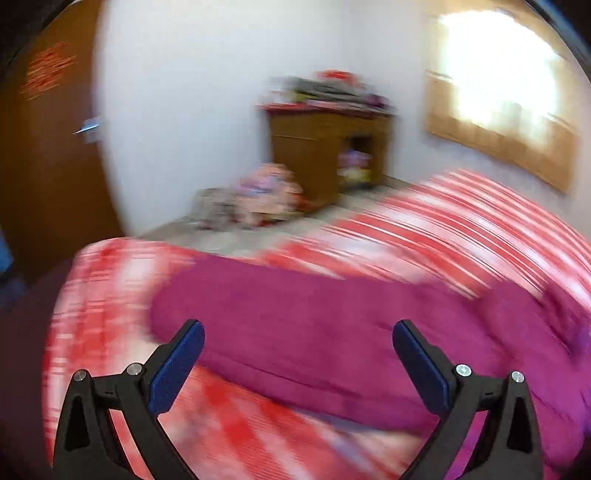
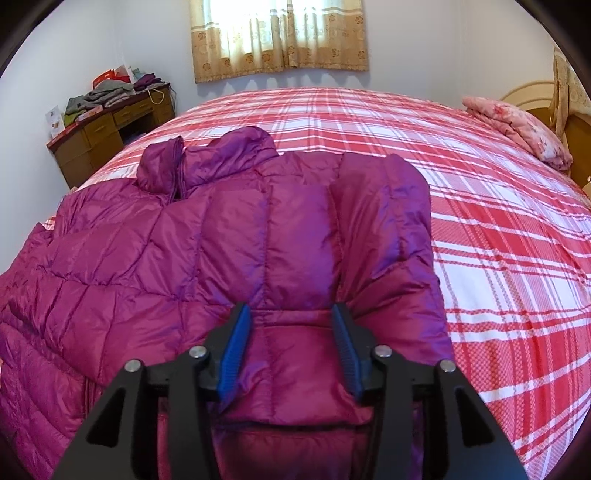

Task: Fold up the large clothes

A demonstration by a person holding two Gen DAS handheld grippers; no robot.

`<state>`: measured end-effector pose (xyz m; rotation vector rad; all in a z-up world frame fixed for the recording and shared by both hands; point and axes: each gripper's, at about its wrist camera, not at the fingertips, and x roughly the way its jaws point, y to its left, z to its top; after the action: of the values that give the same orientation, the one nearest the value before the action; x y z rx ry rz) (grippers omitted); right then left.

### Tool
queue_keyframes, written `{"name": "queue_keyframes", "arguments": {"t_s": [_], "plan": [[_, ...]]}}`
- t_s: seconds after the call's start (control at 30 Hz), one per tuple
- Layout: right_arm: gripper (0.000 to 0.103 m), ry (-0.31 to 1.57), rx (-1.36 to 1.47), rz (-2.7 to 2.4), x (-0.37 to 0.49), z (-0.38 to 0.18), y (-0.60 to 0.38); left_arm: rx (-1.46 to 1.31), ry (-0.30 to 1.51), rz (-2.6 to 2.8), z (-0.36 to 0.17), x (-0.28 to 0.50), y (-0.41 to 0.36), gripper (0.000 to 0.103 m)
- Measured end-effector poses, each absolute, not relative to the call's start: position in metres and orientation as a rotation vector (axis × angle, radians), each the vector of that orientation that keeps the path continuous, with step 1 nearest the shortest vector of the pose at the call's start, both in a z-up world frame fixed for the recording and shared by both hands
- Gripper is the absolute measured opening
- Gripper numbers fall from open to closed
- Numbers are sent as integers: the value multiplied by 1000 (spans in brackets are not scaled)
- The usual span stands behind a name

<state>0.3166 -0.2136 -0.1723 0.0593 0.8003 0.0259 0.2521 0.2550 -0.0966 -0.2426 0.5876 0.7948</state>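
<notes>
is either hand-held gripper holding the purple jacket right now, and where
Left hand-held gripper is open and empty. Whether the right hand-held gripper grips the jacket cuff between its pads cannot be told.

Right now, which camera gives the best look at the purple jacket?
The right wrist view: the jacket is sharp, with collar, quilting and sleeve visible on the bed. The left wrist view shows it only as a blurred purple shape.

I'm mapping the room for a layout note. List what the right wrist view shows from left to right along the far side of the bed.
Wooden desk piled with clothes → curtained window → pink floral bedding → headboard.
</notes>
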Motion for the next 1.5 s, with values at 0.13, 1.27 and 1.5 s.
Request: {"name": "queue_keyframes", "arguments": {"t_s": [0.13, 1.27, 1.5], "plan": [[49, 801, 52, 20, 317, -173, -212, -382, 678, 980, -113, 245, 340, 102], [50, 797, 66, 17, 317, -175, -212, -52, 392, 8, -35, 269, 20, 20], [51, 795, 91, 35, 316, -174, -218, -83, 639, -176, -111, 274, -38, 20]]}}
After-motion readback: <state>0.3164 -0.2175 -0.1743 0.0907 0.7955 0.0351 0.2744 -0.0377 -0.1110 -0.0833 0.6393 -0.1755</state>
